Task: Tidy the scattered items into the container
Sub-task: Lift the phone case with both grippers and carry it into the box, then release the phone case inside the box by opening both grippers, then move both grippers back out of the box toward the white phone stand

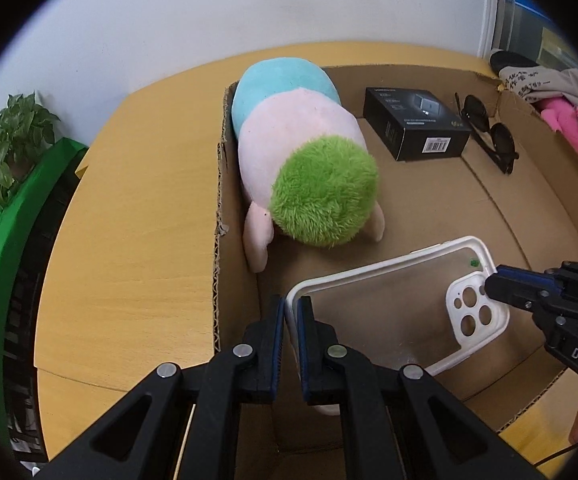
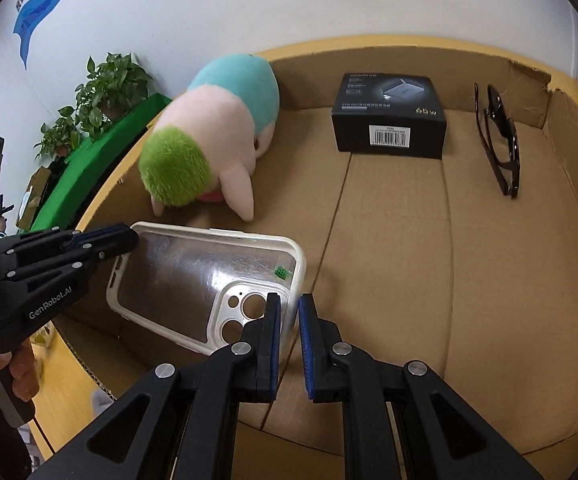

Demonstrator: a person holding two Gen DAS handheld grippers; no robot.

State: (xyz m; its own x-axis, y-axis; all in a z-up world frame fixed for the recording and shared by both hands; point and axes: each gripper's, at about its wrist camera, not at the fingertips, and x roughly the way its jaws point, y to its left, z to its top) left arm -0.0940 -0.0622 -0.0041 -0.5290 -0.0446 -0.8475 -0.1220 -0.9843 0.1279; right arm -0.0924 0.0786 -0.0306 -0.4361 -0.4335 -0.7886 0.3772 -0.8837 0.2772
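Observation:
A clear phone case with a white rim (image 1: 389, 300) (image 2: 205, 280) hangs over the near part of the cardboard box (image 1: 449, 216) (image 2: 409, 260). My left gripper (image 1: 291, 312) (image 2: 129, 240) is shut on its bottom edge. My right gripper (image 2: 289, 316) (image 1: 493, 280) is shut on the rim at the camera-cutout end. Inside the box lie a plush toy with green hair (image 1: 309, 160) (image 2: 209, 128), a black carton (image 1: 413, 124) (image 2: 389, 116) and dark sunglasses (image 1: 489, 132) (image 2: 501, 136).
The box stands on a wooden table (image 1: 137, 240). A pink plush (image 1: 569, 128) and a grey printed cloth (image 1: 541, 80) lie beyond the box's right wall. Potted plants (image 1: 9, 140) (image 2: 101, 92) and a green ledge (image 1: 13, 220) are at the left.

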